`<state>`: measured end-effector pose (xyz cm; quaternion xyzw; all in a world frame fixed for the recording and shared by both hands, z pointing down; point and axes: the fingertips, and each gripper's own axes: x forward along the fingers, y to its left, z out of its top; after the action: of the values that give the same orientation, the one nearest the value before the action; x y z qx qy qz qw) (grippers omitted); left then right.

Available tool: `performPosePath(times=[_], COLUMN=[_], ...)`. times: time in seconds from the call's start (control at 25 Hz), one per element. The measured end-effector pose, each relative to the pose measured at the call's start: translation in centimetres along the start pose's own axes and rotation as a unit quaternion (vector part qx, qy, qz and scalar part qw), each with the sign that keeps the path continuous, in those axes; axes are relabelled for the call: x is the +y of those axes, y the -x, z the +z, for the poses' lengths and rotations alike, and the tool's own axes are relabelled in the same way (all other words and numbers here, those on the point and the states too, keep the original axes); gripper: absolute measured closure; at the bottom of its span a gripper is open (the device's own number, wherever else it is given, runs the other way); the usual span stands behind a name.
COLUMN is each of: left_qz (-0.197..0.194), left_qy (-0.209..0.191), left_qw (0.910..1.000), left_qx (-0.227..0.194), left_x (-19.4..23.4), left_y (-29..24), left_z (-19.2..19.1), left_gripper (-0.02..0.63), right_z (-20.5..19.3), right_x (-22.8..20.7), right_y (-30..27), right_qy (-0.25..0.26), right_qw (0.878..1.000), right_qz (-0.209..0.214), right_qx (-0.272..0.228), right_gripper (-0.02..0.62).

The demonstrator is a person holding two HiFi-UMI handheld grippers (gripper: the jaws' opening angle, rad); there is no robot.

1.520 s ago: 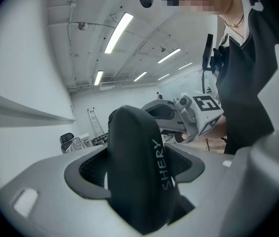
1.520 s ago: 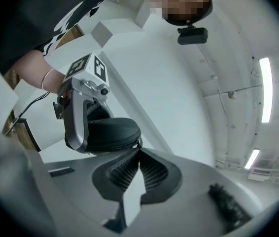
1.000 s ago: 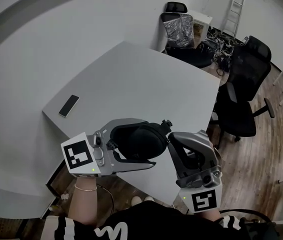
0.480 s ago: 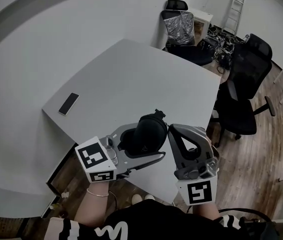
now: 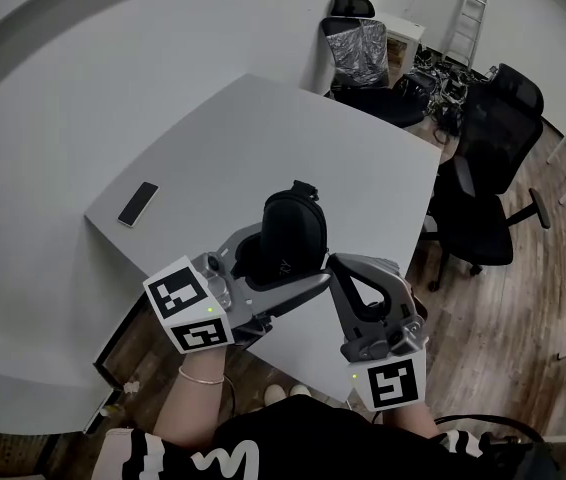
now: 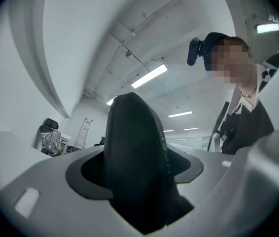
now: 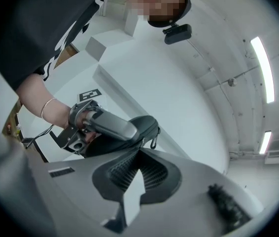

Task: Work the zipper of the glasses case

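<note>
Your left tongs [image 5: 294, 257] reach in from the lower left, angled slightly upward. Their jaws stand wide, clamped on the black glasses case [image 5: 294, 230], having just closed in on it. The case stands on end in the air over the tabletop's [image 5: 263, 138] near edge. Your right tongs [image 5: 332, 262] point away from you, tips together at the case's right edge. I cannot tell whether they pinch the zipper pull.

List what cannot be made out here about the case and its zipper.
- Zipper open or shut: too small in head view; case dark in left gripper view.
- Case's near end: hidden inside left gripper, head view.
- Right gripper touching case or not: depth unclear, right gripper view.
</note>
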<state>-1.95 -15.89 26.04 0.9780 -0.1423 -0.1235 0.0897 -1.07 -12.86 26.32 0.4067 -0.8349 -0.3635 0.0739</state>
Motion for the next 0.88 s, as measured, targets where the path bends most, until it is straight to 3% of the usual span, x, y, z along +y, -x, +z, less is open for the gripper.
performPosePath(times=[0.24, 0.48, 0.88], left_qz=[0.029, 0.06, 0.07], left_qy=[0.03, 0.041, 0.054], left_qw=[0.9975, 0.9935, 0.9877], left_qx=[-0.057, -0.088, -0.129], left_x=[1.3, 2.3, 2.7], left_y=[0.5, 1.7, 1.8], left_z=[2.5, 3.9, 6.0], left_gripper=[0.268, 0.267, 0.267], right_z=[-0.6, -1.6, -1.7], right_x=[2.4, 4.9, 7.0], right_y=[-0.4, -0.9, -2.3], right_qy=[-0.023, -0.045, -0.079], right_qw=[0.999, 0.997, 0.993], right_qz=[0.024, 0.052, 0.081], right_qx=[0.008, 0.024, 0.024], right_gripper=[0.591, 0.591, 0.591])
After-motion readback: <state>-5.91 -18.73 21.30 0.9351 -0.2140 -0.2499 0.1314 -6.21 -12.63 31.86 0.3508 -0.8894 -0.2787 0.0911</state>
